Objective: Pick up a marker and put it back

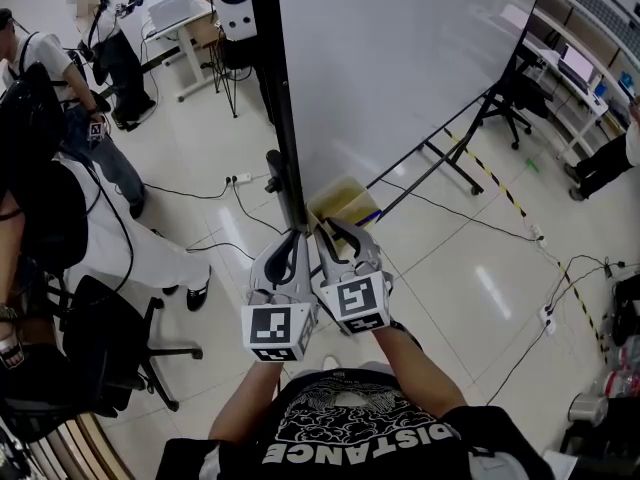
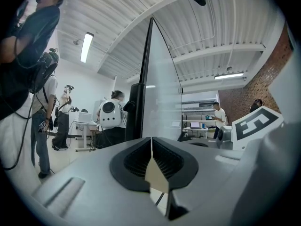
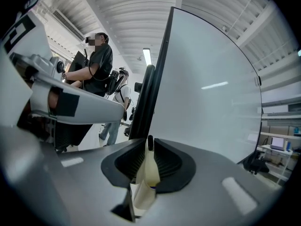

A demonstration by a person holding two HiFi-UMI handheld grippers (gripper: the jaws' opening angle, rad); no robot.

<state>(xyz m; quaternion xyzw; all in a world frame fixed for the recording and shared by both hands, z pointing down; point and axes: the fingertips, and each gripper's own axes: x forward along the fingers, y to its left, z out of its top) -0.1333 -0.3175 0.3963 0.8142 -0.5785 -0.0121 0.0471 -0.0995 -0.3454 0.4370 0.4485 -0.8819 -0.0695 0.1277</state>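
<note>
Near the edge of the whiteboard [image 1: 400, 58], what seems a marker [image 3: 150, 144] is pinched in the right gripper [image 3: 149, 140]; the left gripper [image 2: 151, 145] is closed, empty. Release should be delayed until the marker is seated.
</note>
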